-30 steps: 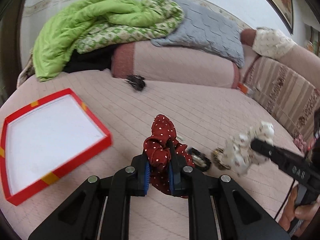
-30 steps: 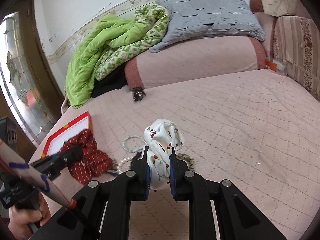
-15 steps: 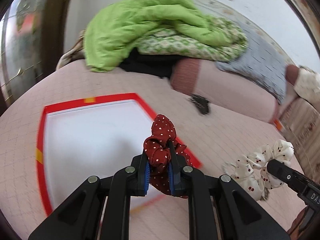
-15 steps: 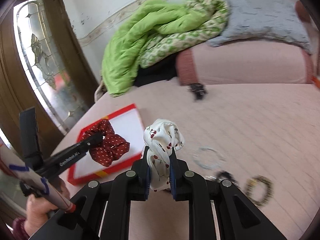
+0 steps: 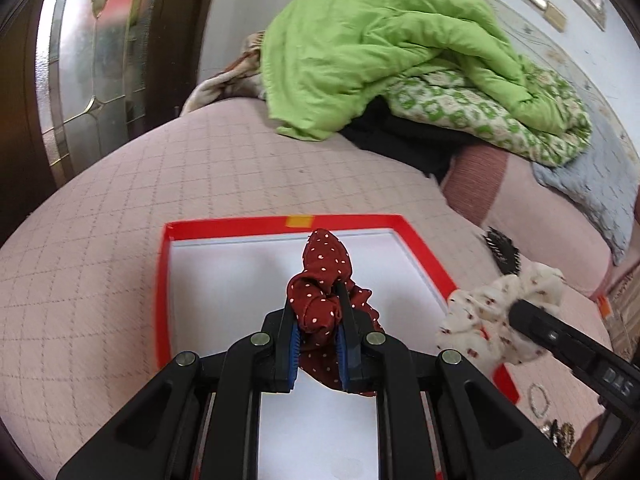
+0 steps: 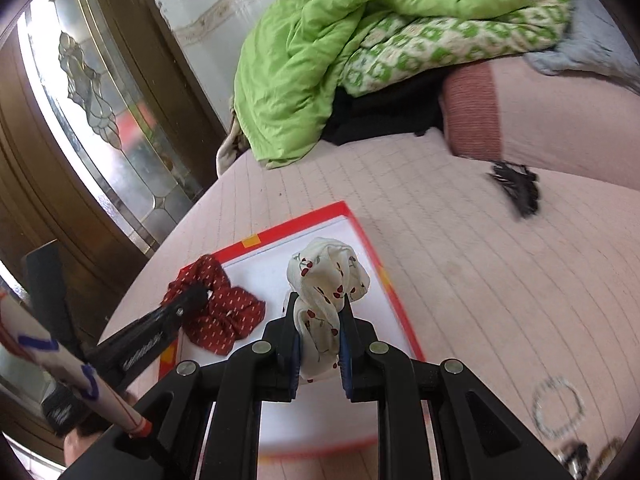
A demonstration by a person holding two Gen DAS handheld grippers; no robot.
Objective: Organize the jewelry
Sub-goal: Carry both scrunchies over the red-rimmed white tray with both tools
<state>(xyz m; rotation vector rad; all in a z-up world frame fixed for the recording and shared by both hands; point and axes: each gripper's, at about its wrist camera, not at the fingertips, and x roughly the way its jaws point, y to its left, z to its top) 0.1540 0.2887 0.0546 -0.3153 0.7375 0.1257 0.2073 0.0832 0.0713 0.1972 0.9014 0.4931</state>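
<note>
The left gripper (image 5: 319, 320) has its two fingers pinched on a dark red scrunchie (image 5: 325, 280). The cloth is deep red with small pale dots, bunched into folds; a pointed loop stands up above the fingertips and a ruffled part hangs below them. Blue pads show on the inner faces of the fingers, pressed against the cloth. From the right wrist view the same scrunchie (image 6: 218, 312) hangs over the near left part of the tray, clamped at the tip of the left gripper (image 6: 196, 294).

The right gripper (image 6: 319, 320) has its fingers squeezed on a white scrunchie (image 6: 326, 276). This one is cream white, printed with small red cherries on thin green stems, and it is twisted into a knot-like bundle that rises above the fingertips. In the left wrist view it (image 5: 486, 316) is seen at the tray's right rim, held at the end of the right gripper (image 5: 520, 312).

Both scrunchies are held up over a shallow tray (image 5: 162, 280) with a red rim, orange tape marks and a plain white floor (image 6: 256, 280). The tray lies on a pink quilted bed cover (image 5: 100, 264).

Further out, a beaded bracelet (image 6: 558, 408) and some darker pieces lie on the cover to the right of the tray, blurred. A black hair clip (image 6: 516, 186) lies near a pink bolster (image 6: 560, 128), and a green quilt (image 5: 380, 52) is heaped behind.
</note>
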